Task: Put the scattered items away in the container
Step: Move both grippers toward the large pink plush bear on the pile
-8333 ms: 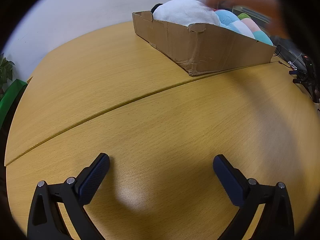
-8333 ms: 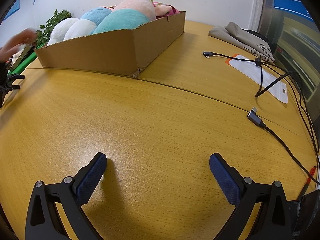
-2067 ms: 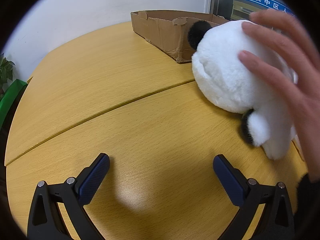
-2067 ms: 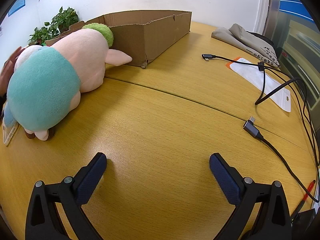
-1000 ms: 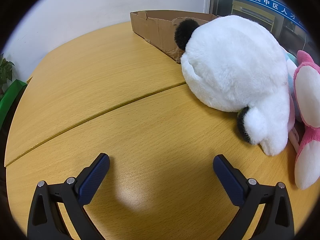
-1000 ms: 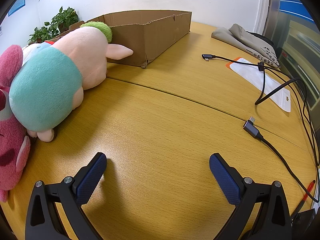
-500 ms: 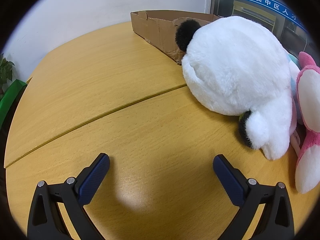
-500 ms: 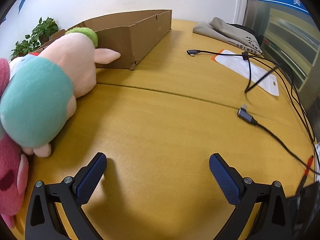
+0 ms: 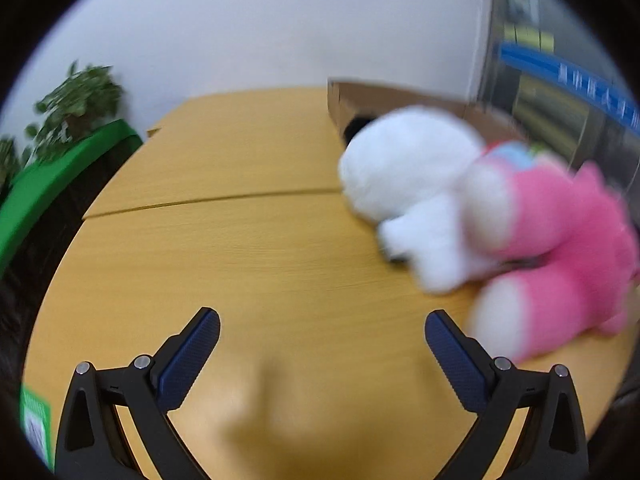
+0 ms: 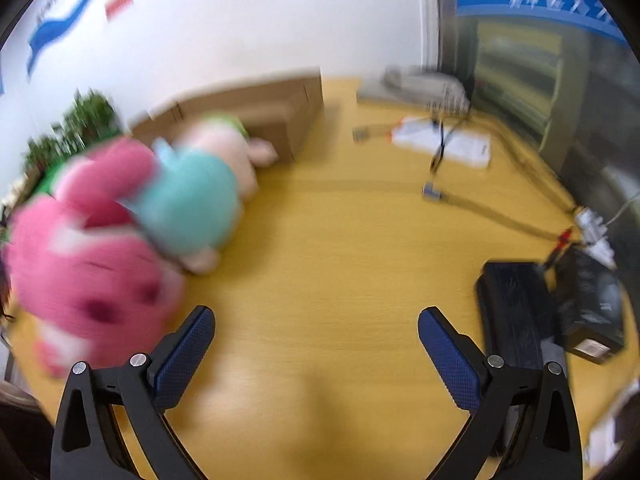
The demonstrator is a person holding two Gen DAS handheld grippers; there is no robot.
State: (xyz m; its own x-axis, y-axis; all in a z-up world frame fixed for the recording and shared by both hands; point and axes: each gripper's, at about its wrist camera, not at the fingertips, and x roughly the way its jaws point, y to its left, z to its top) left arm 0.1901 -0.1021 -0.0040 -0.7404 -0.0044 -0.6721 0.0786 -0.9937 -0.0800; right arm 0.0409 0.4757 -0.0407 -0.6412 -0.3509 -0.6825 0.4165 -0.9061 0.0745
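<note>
A: What is the biggest thing here?

B: The wooden table [image 9: 248, 240], with a seam running across it. The open cardboard box [image 10: 256, 112] stands toward its far side, and I will place everything else against that box.

A: And the toys?

B: All lie on the table in front of the box, none inside it. In the left wrist view a white plush [image 9: 408, 172] lies just before the box's near corner, a black ear against the cardboard, though blur hides whether they touch. A pink plush [image 9: 560, 248] presses against the white one on the side away from the box.

A: The right wrist view?

B: The same pink plush [image 10: 84, 264] is farthest from the box. Between it and the box lies a peach plush in a teal top [image 10: 192, 204], its green-tufted head nearest the cardboard.

A: The tools?

B: The left gripper [image 9: 322, 344] has its jaws spread wide over bare table, holding nothing. The right gripper [image 10: 316, 340] is likewise wide apart and empty, the pink plush just off its left finger.

A: Smaller things?

B: To the right of the box, cables [image 10: 440, 148] cross a white sheet [image 10: 444, 140]. Far from it, near the right gripper, sits a black case [image 10: 516, 308]. Left of the box, beyond the table, is a potted plant [image 9: 76, 100].
</note>
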